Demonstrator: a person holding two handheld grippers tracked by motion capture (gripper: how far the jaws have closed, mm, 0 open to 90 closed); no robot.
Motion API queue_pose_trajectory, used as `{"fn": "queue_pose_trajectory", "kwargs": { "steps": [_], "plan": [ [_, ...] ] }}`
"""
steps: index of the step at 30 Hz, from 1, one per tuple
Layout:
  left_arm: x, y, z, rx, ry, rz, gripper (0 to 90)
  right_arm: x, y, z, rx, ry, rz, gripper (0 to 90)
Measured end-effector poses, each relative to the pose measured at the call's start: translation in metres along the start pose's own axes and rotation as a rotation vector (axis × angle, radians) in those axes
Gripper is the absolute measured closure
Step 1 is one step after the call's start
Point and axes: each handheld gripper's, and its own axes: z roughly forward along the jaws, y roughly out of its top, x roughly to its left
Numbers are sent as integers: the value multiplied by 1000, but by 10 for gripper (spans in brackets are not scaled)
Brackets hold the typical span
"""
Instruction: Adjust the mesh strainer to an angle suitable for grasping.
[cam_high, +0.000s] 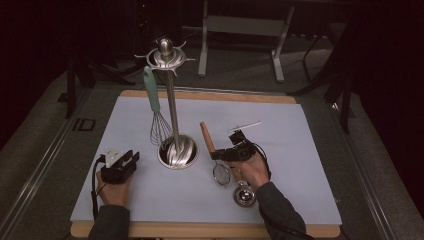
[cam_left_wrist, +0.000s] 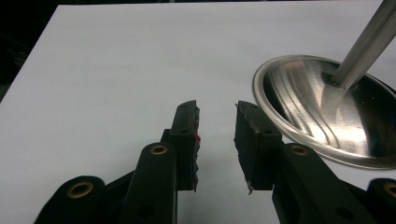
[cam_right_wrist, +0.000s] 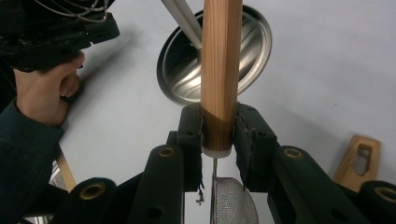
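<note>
A: White matting covers the desk, and nearest the person a small metal cup is seen lying.

B: Just beyond it, the strainer is held by its wooden handle, on which the right gripper has its fingers clamped, presumably for hanging.

A: The left gripper is kept idle, fingers apart around nothing, beside the stand.

B: Farther back, a whisk is already hung from its hooks.
</note>
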Motion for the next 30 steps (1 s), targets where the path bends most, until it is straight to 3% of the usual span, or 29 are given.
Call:
{"fn": "queue_pose_trajectory", "kwargs": {
  "steps": [30],
  "plan": [
    [-2, -1, 5, 20, -10, 17, 696, 8, 17, -28, -88, 44, -90, 730]
  ]
}}
